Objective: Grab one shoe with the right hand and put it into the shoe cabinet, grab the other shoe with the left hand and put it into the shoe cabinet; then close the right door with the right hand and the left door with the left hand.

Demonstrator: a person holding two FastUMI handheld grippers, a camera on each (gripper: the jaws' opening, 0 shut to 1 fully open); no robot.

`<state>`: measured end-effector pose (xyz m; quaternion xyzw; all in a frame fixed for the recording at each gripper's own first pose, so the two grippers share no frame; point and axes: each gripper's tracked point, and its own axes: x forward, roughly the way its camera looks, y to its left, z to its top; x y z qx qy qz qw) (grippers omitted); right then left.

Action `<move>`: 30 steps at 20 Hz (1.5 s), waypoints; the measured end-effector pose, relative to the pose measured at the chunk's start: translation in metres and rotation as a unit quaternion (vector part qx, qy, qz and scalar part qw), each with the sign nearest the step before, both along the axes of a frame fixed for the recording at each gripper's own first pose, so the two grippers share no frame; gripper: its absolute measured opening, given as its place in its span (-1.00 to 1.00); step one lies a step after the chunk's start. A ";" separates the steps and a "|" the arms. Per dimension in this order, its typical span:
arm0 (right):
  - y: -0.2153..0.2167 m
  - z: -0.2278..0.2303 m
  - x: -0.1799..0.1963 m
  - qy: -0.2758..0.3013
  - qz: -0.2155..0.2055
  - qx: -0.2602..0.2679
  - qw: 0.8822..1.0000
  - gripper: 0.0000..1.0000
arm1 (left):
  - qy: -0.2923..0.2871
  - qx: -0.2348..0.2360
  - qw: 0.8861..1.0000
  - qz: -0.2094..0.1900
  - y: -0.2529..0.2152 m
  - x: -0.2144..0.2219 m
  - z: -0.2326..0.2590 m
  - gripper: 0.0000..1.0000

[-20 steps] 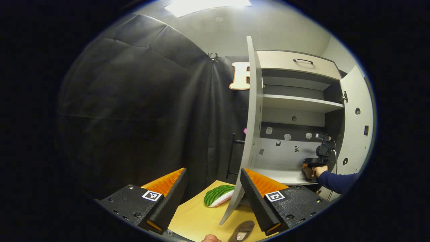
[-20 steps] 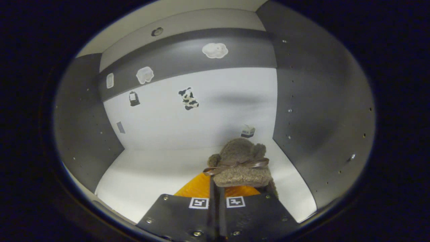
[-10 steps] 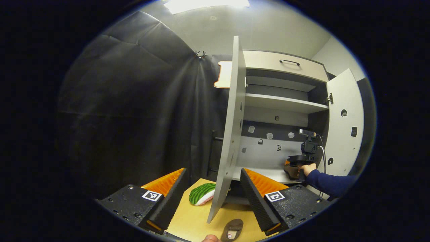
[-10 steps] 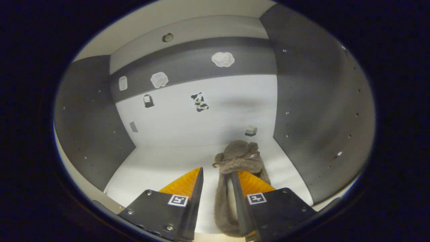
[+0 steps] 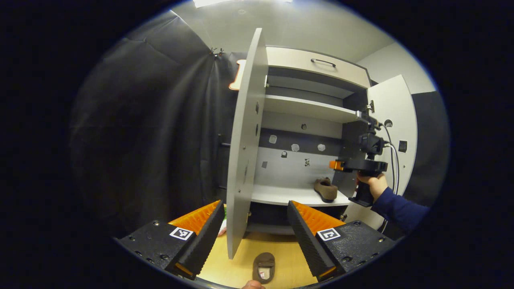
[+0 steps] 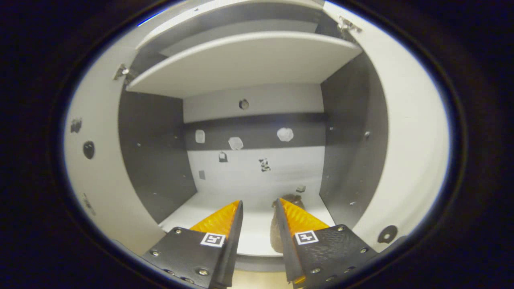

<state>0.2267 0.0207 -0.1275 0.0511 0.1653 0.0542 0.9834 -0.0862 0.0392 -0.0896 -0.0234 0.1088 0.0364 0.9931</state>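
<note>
Right gripper [image 6: 259, 208] hangs at the cabinet [image 5: 317, 66] mouth, jaws parted and empty; one shoe [image 5: 325, 189] sits on the shelf. Left gripper [image 5: 255, 208] gapes wide above the other shoe [image 5: 264, 267] on the floor.

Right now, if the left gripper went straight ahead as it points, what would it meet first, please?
Probably the edge of the open grey left cabinet door, standing between the left gripper fingers' line; depth is unclear.
</note>
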 end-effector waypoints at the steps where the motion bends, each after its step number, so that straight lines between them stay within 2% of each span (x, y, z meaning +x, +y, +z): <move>1: -0.002 0.016 -0.013 -0.014 0.002 0.001 1.000 -0.02 | 0.006 -0.002 1.000 -0.009 -0.005 0.001 -0.005 0.86; 2: -0.002 0.032 -0.026 -0.027 0.005 0.004 1.000 -0.03 | 0.014 -0.004 1.000 -0.017 -0.009 0.002 -0.012 0.93; 3: -0.005 0.047 -0.038 -0.040 0.006 0.007 0.999 -0.03 | 0.025 -0.007 0.999 -0.024 -0.013 0.003 -0.021 0.93; 4: -0.007 0.064 -0.051 -0.055 0.008 0.009 0.998 -0.13 | 0.039 -0.008 0.999 -0.029 -0.016 0.003 -0.032 0.93; 7: -0.014 0.104 -0.091 -0.087 0.013 0.004 0.996 -0.13 | 0.096 -0.011 0.994 -0.044 -0.024 0.000 -0.070 0.93; 8: -0.017 0.113 -0.103 -0.093 0.015 0.000 0.996 -0.03 | 0.114 -0.014 0.992 -0.051 -0.026 0.000 -0.086 0.94; 9: -0.019 0.123 -0.116 -0.097 0.015 -0.004 0.995 -0.03 | 0.134 -0.018 0.989 -0.058 -0.029 -0.003 -0.100 0.93; 10: -0.023 0.133 -0.126 -0.104 0.014 -0.008 0.994 -0.13 | 0.151 -0.022 0.986 -0.064 -0.031 -0.004 -0.114 0.94; 13: -0.029 0.156 -0.156 -0.120 0.014 -0.012 0.993 -0.13 | 0.204 -0.031 0.976 -0.075 -0.038 -0.009 -0.158 0.93; 17: -0.044 0.171 -0.184 -0.126 0.000 -0.007 0.992 -0.13 | 0.275 -0.019 0.957 -0.087 -0.033 -0.017 -0.219 0.93; 18: -0.047 0.173 -0.189 -0.126 -0.003 -0.005 0.992 -0.03 | 0.293 -0.016 0.952 -0.089 -0.030 -0.020 -0.234 0.92; 19: -0.052 0.176 -0.195 -0.127 -0.008 -0.005 0.992 -0.03 | 0.314 -0.016 0.945 -0.089 -0.028 -0.024 -0.252 0.93; 20: -0.057 0.179 -0.199 -0.129 -0.014 -0.008 0.992 -0.13 | 0.333 -0.018 0.938 -0.089 -0.026 -0.027 -0.267 0.92; 21: -0.062 0.180 -0.202 -0.132 -0.020 -0.013 0.991 -0.03 | 0.351 -0.020 0.932 -0.088 -0.023 -0.030 -0.283 0.92; 22: -0.065 0.181 -0.207 -0.131 -0.024 -0.015 0.991 -0.03 | 0.372 -0.015 0.925 -0.081 -0.020 -0.037 -0.300 0.89; 23: -0.068 0.182 -0.213 -0.130 -0.028 -0.016 0.991 -0.09 | 0.383 -0.010 0.920 -0.077 -0.016 -0.041 -0.315 0.89; 27: -0.082 0.184 -0.228 -0.125 -0.043 -0.024 0.991 -0.09 | 0.435 0.001 0.897 -0.079 -0.012 -0.051 -0.370 0.87; 28: -0.084 0.184 -0.231 -0.124 -0.046 -0.024 0.991 -0.01 | 0.444 -0.003 0.893 -0.079 -0.013 -0.052 -0.382 0.86; 30: -0.093 0.185 -0.234 -0.124 -0.056 -0.030 0.990 -0.09 | 0.452 -0.010 0.888 -0.080 -0.013 -0.047 -0.401 0.86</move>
